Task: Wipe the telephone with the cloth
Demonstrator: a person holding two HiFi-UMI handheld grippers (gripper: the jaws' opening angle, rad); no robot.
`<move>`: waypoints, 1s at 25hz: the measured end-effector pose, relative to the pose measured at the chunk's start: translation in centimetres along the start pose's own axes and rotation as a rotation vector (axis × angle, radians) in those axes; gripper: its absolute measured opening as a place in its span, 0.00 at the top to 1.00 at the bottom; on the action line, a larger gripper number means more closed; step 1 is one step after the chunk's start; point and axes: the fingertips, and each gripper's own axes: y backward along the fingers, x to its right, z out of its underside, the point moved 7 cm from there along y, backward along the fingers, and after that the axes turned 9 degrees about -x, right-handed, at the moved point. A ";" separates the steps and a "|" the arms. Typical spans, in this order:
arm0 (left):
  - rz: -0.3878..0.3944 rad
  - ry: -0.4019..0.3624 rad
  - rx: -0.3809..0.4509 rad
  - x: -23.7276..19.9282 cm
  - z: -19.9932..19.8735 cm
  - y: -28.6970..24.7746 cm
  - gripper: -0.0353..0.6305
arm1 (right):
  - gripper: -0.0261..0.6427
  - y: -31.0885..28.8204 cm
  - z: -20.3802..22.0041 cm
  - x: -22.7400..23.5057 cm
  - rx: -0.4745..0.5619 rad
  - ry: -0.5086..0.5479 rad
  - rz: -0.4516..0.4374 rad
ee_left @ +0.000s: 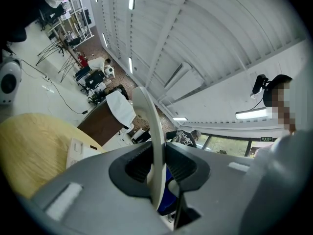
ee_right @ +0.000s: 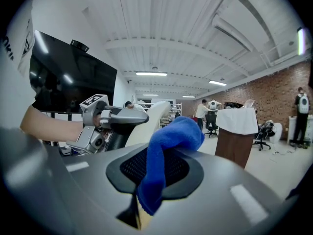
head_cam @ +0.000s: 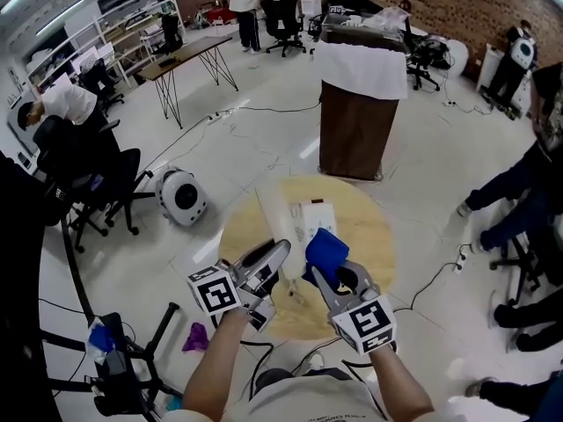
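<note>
While the left gripper (head_cam: 274,258) pinches the handset (head_cam: 276,211), the right gripper (head_cam: 322,272) clamps the blue cloth (head_cam: 328,248).

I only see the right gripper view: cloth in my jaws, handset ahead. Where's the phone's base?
Observer: Head view shows the base lying on the round table, just beyond the handset.
Operator: Is the left gripper shut on the handset?
Observer: Yes. In the left gripper view, the left gripper has both pads pressed on it.
Operator: And the cloth?
Observer: There, the cloth shows right behind the handset, by the jaws. Contact is unclear.
</note>
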 end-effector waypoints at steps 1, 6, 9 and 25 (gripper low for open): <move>-0.001 0.001 0.003 0.0 0.0 0.0 0.82 | 0.86 0.0 0.1 -0.1 -0.001 -0.002 0.000; -0.014 0.009 0.025 -0.4 -0.2 0.4 0.82 | 0.86 0.1 0.7 -0.5 -0.012 -0.012 0.001; -0.017 0.015 0.035 -0.5 -0.3 0.5 0.82 | 0.86 0.1 0.9 -1.0 -0.016 -0.018 -0.003; 0.089 0.012 -0.042 1.3 0.5 0.2 0.82 | 0.86 -0.5 3.7 2.1 -0.002 -0.385 -0.181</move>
